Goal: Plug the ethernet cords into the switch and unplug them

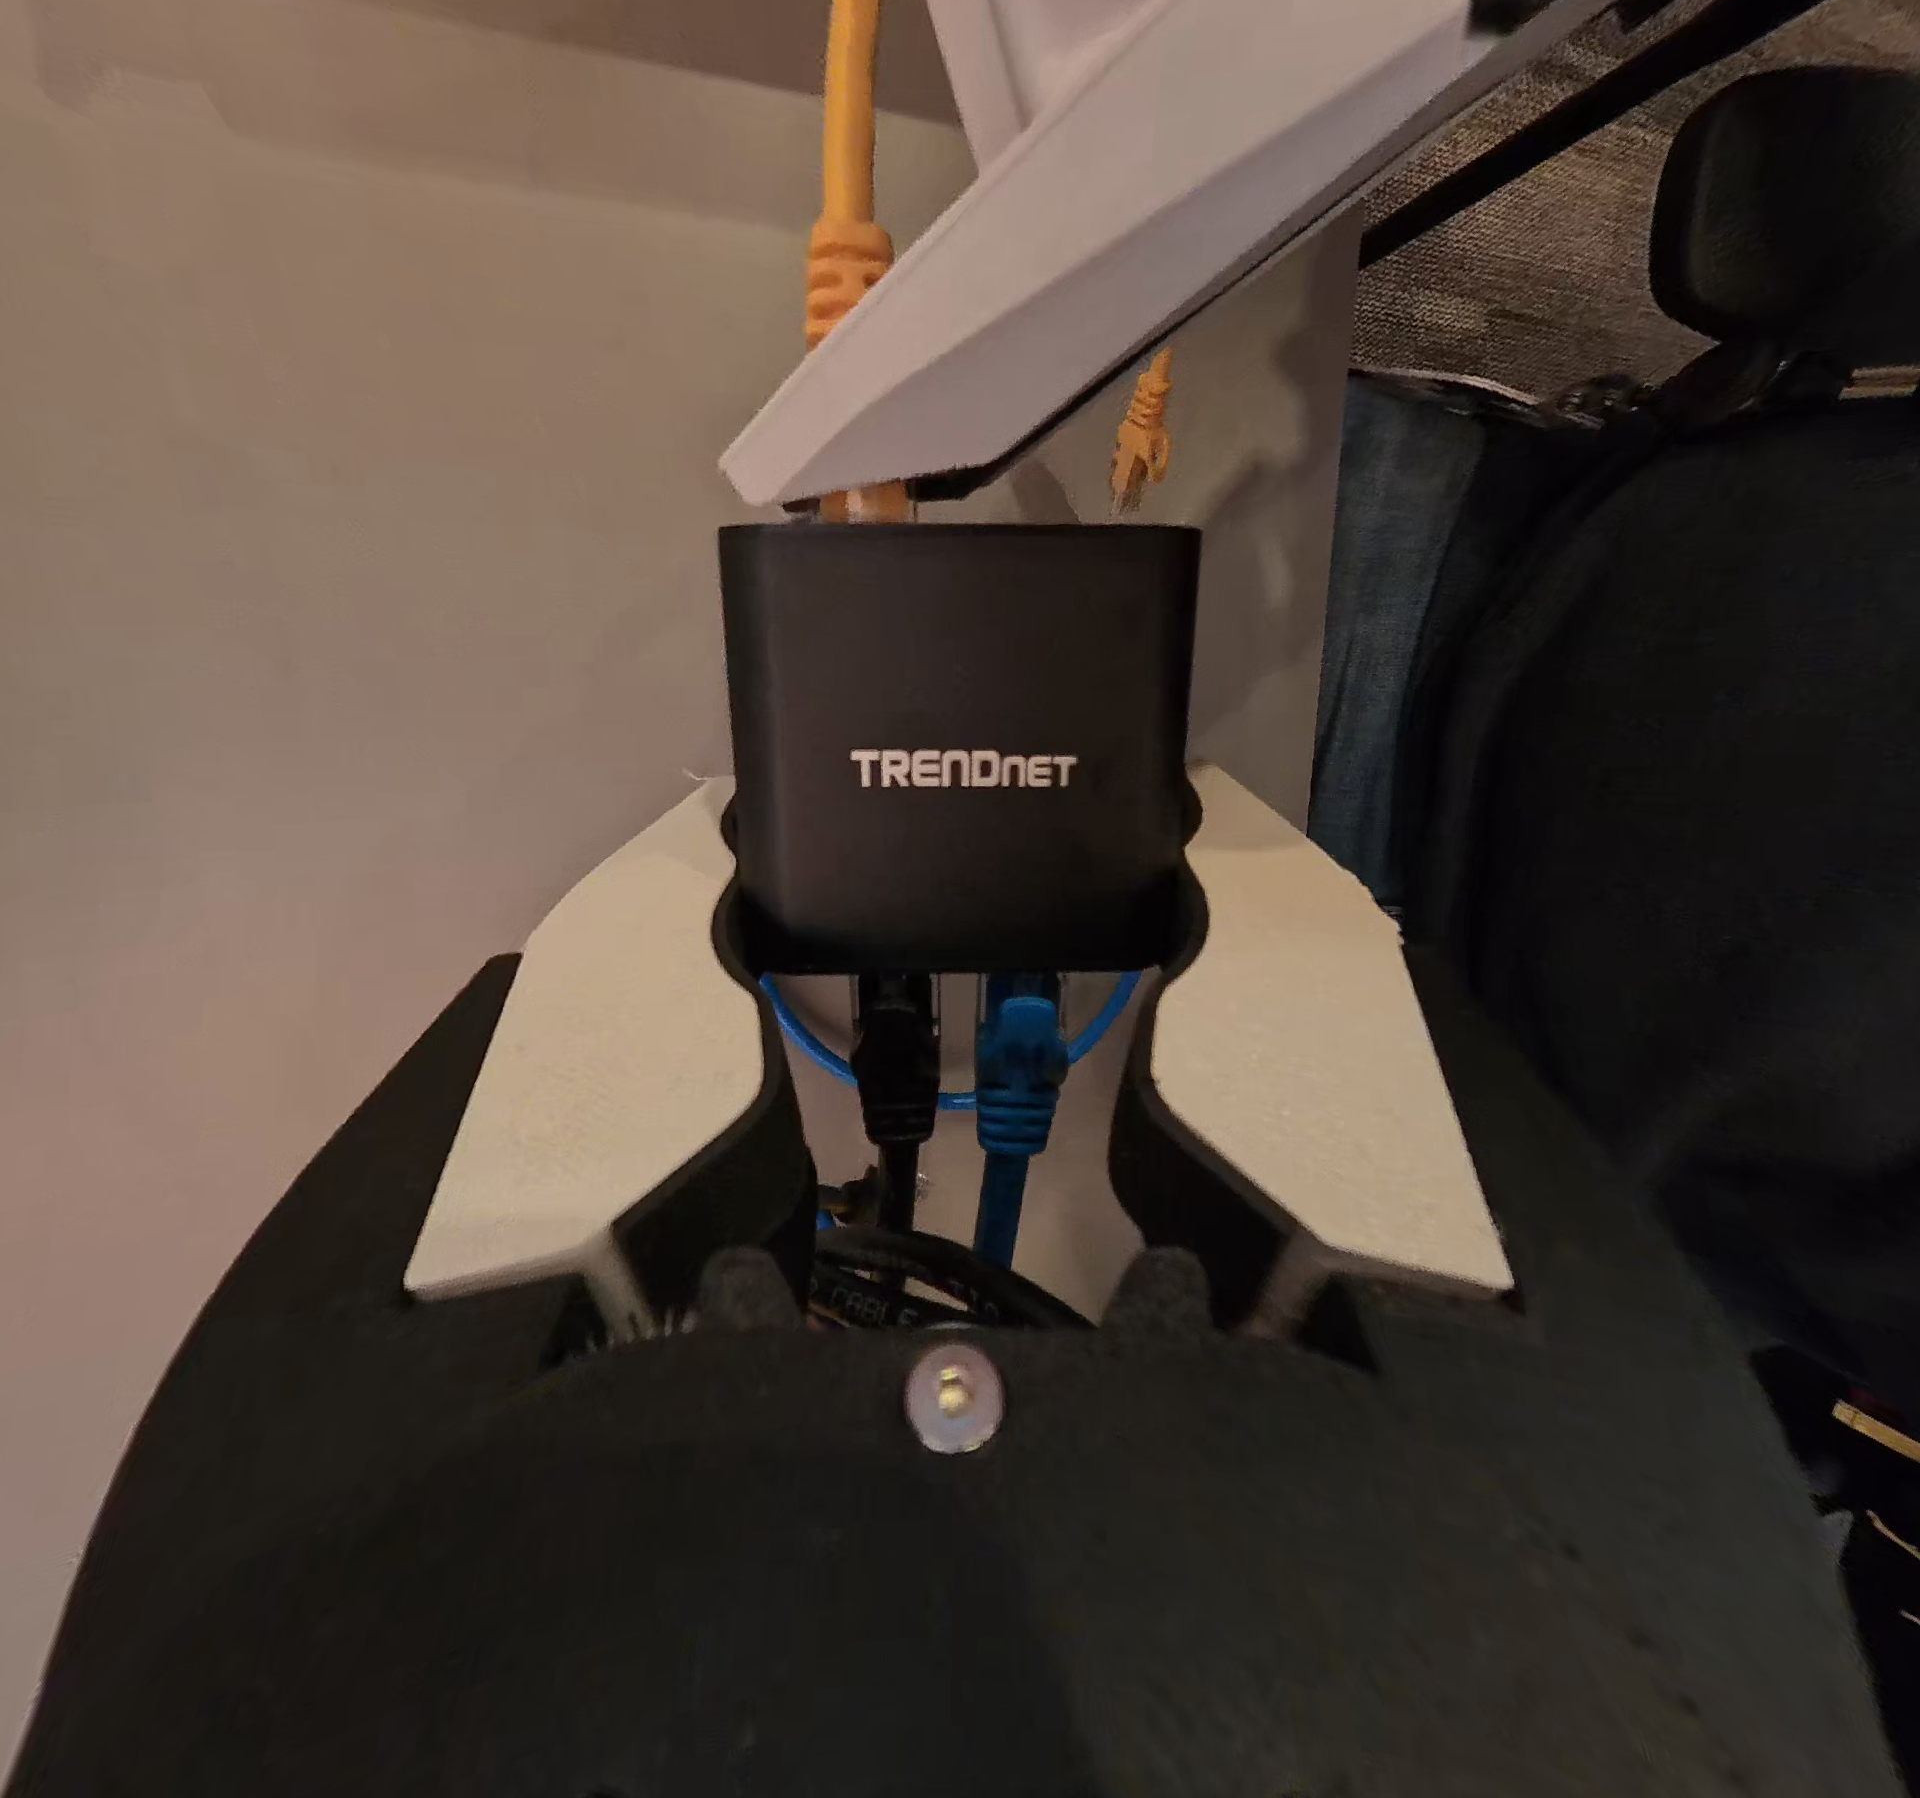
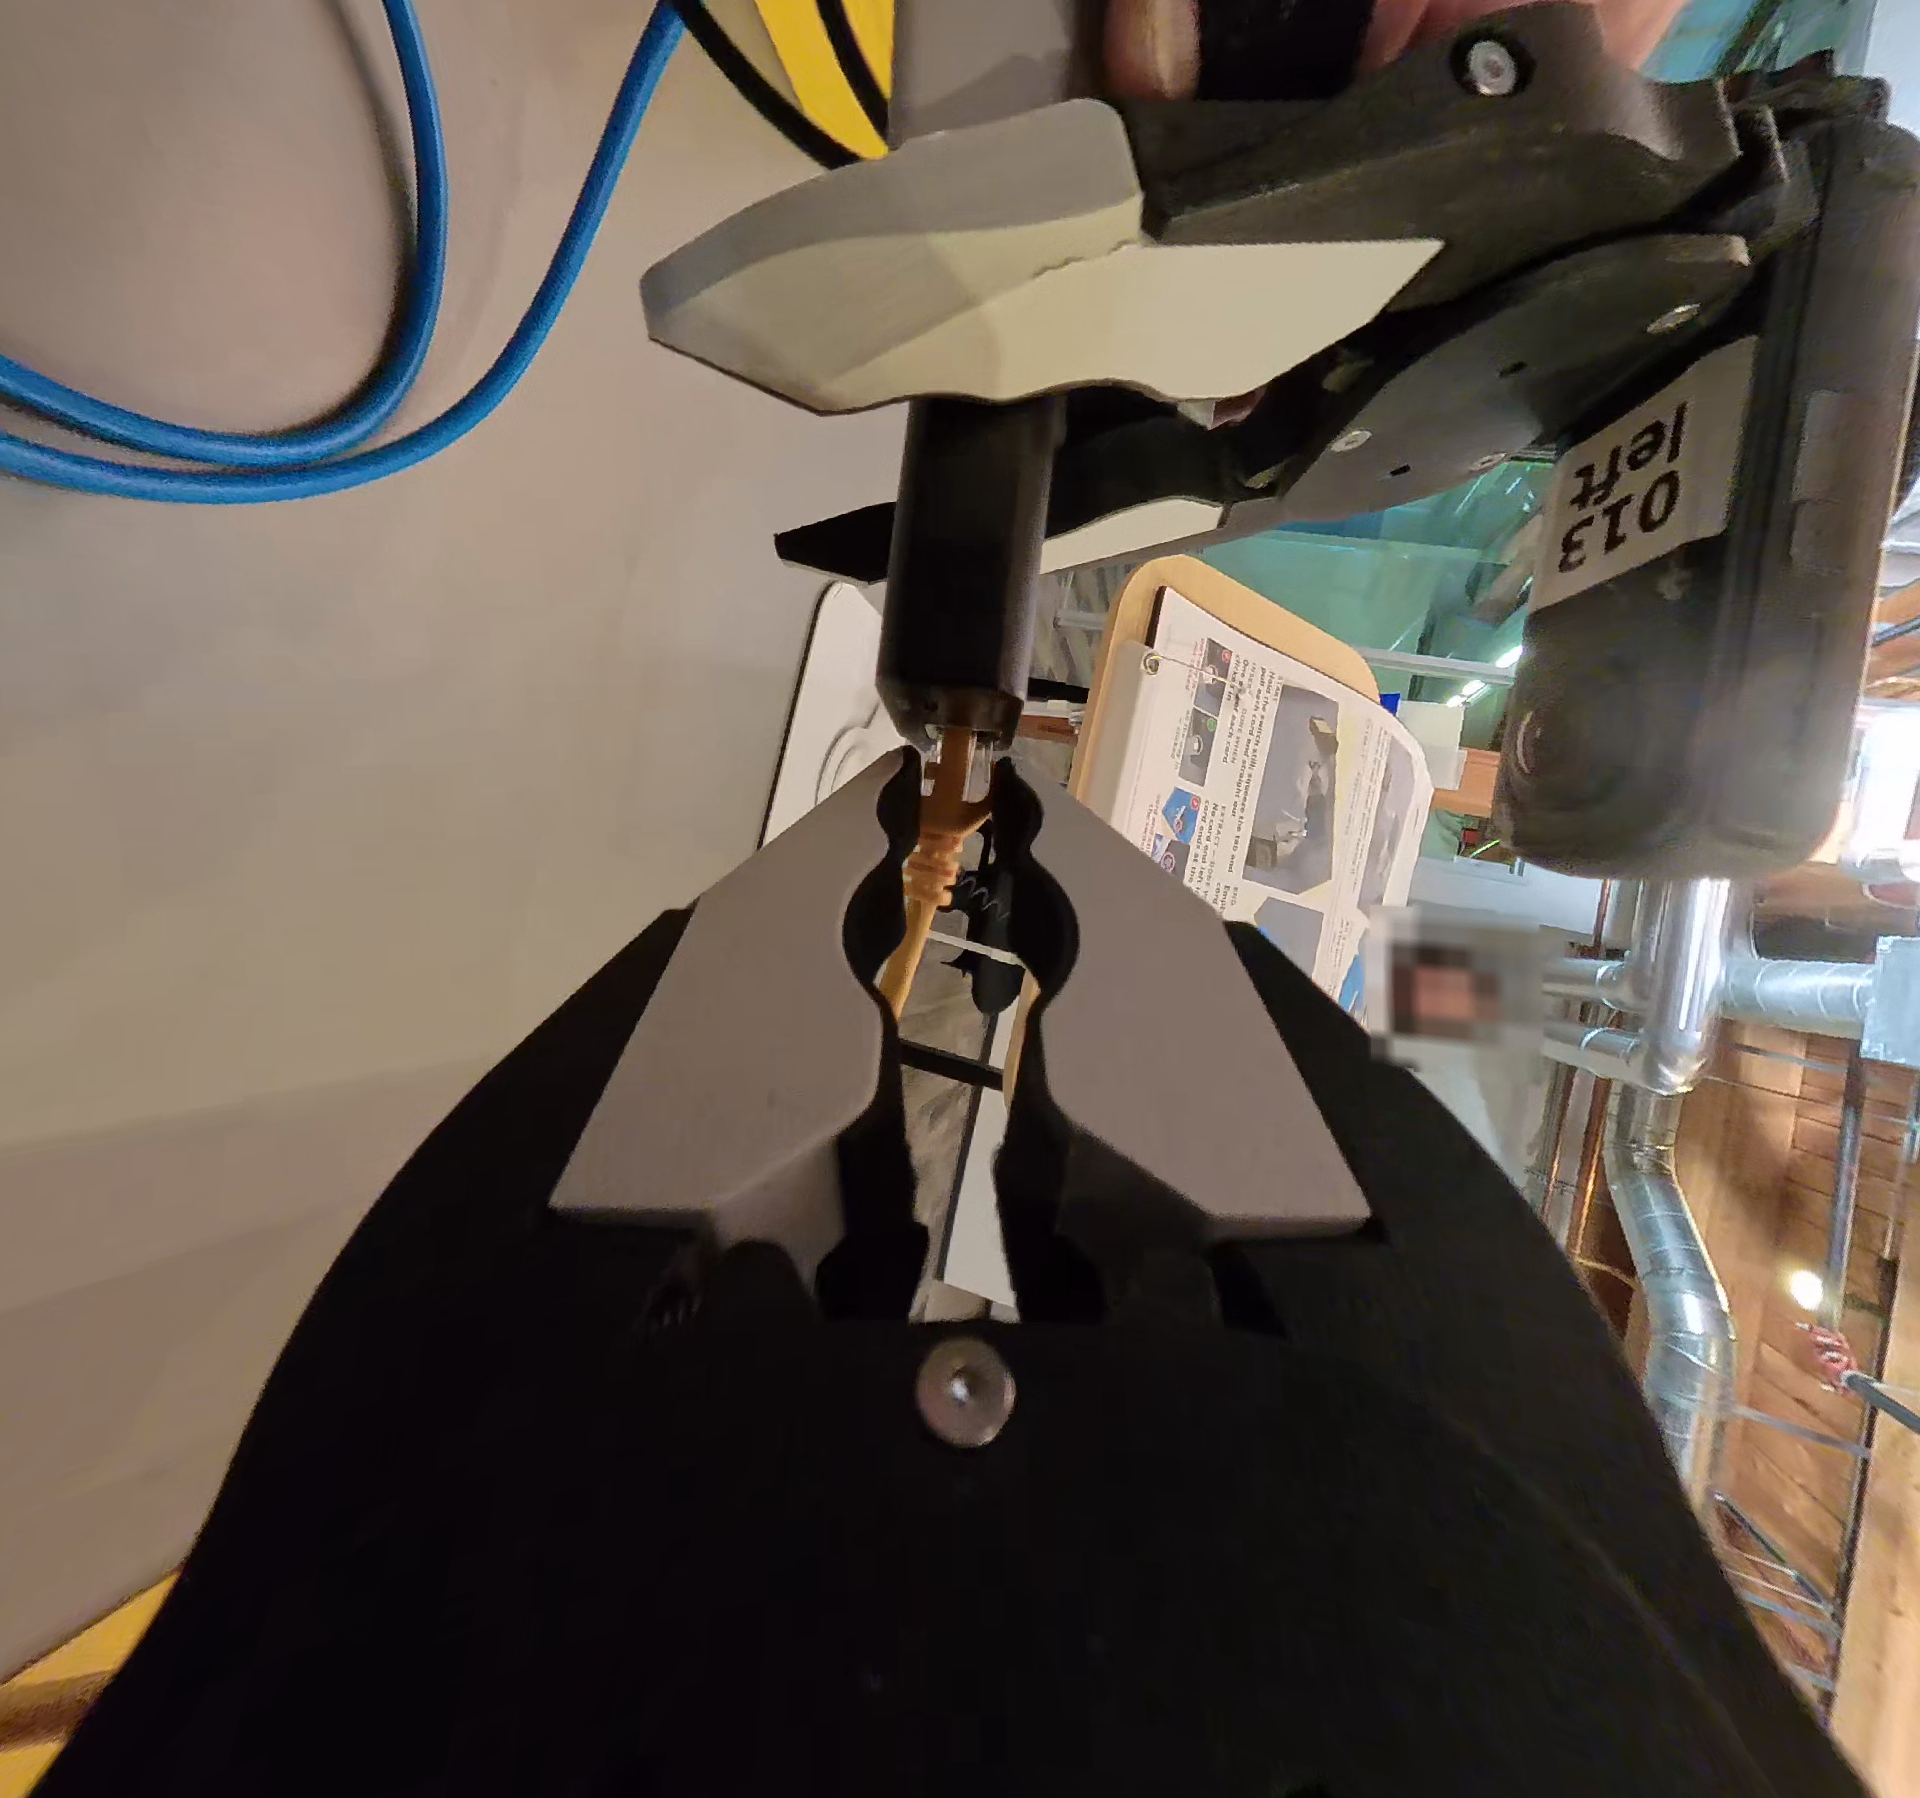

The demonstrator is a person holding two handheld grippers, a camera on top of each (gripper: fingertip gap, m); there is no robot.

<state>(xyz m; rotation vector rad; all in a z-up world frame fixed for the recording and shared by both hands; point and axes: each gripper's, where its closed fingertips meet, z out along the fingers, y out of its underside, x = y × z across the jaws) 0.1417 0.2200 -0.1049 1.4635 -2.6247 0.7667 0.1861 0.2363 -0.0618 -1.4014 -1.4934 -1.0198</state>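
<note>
I am holding the black switch point(image 1: 961, 730) clamped between the fingers of my left gripper point(image 1: 961, 901), lifted clear of the pale desk point(image 1: 312, 501) instead of resting on it. On its near face a black cord point(image 1: 894, 1062) and a blue cord point(image 1: 1016, 1073) are sitting in their ports, trailing back toward me. At the far face, my right gripper point(image 2: 961, 782) is pinching the orange cord point(image 2: 940, 834) just behind its clear plug, right at a port. A second orange plug point(image 1: 1141, 434) is hanging free beyond the switch, near the desk's right edge.

I am judging this as a plug seating or leaving its port; the plug looks partly inside, though the fingers are hiding the latch, so I am not sure which way it is going. Next I am needing a straight push or pull along the port's axis, with the left grip bracing the switch against that force and the latch tab pressed if the plug is coming out.
</note>
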